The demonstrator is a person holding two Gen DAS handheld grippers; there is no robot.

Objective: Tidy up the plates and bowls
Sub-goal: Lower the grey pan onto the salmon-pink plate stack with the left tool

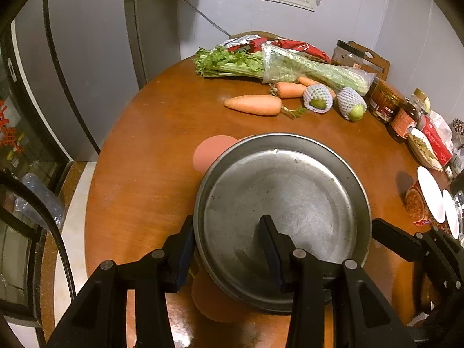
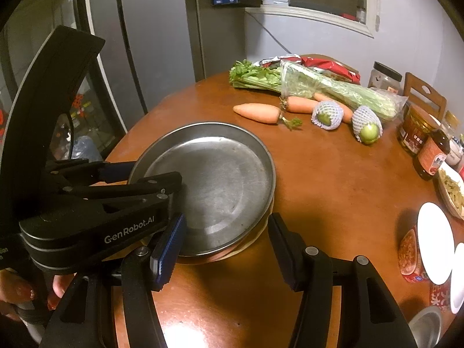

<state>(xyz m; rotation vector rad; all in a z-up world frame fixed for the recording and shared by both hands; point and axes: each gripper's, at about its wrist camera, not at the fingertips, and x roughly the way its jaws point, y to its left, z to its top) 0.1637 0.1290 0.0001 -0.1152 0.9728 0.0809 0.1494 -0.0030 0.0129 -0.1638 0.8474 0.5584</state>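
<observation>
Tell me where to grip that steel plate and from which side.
Grip the steel plate by its raised rim, coming from the near edge. It is flat and shallow, so only the rim gives a tool purchase: one finger inside, one outside. The left tool straddles the near-left rim that way; the right tool hangs open.

Dull, scuffed metal plate (image 1: pixel 290 203) on a glossy brown wooden table (image 1: pixel 150 150). Matt black plastic gripper (image 2: pixel 223 246) with ribbed blue pads (image 2: pixel 168 249). Fruit (image 1: pixel 318 98) in white foam netting.
</observation>
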